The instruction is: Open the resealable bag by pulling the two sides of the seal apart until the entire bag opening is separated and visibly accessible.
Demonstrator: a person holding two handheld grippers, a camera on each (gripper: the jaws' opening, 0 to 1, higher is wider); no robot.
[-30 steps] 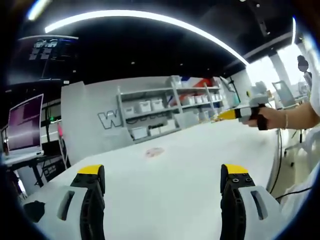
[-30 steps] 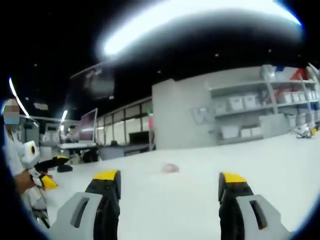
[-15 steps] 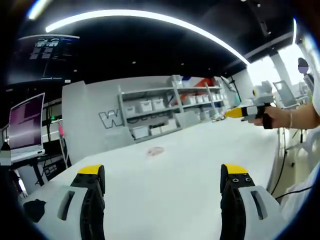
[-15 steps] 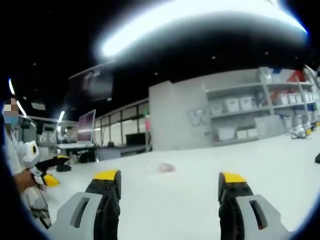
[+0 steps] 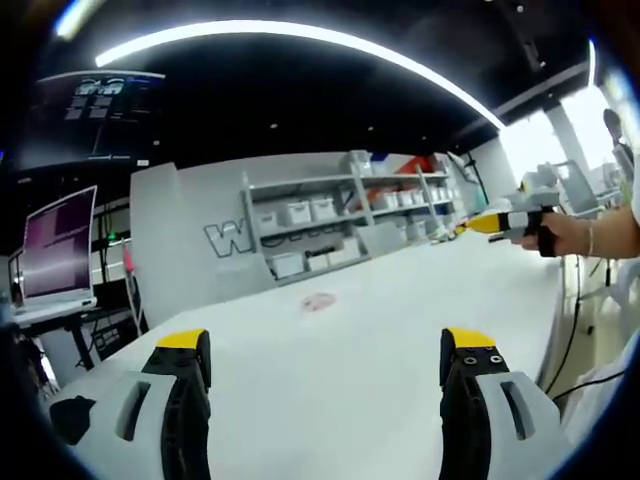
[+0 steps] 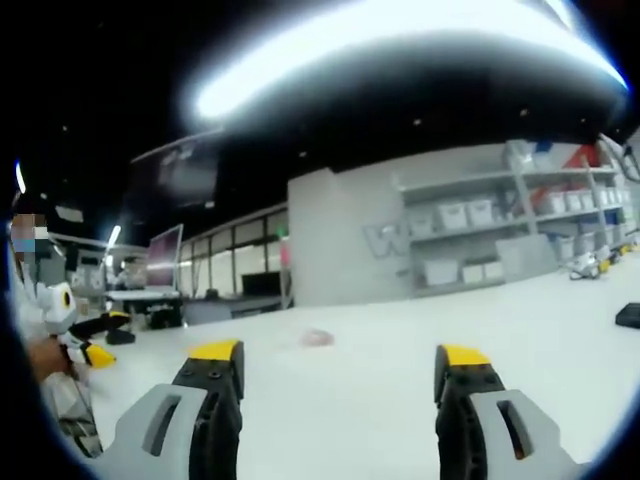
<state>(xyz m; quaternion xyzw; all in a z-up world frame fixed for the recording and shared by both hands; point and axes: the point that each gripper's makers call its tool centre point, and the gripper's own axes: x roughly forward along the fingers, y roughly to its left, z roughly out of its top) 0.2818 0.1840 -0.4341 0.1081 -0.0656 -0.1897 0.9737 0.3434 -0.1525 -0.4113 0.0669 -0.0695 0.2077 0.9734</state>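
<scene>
A small pinkish resealable bag [image 5: 319, 301] lies flat far out on the white table [image 5: 380, 340]; in the right gripper view the bag [image 6: 318, 339] is a small pale patch well beyond the jaws. My left gripper [image 5: 328, 360] is open, held low over the table with nothing between its yellow-tipped jaws. My right gripper [image 6: 340, 365] is open too and empty. The right gripper [image 5: 500, 221] also appears at the right of the left gripper view, held in a hand. The left gripper [image 6: 92, 353] shows at the left edge of the right gripper view.
Grey shelves with white bins [image 5: 330, 215] stand behind the table's far edge. A monitor [image 5: 58, 245] glows at the left. A small dark object [image 6: 628, 315] lies on the table at the right. A cable [image 5: 572, 330] hangs off the table's right edge.
Both views have drifted slightly; the bag sits a little further right in the left gripper view and further left in the right gripper view. Both grippers stay open and empty.
</scene>
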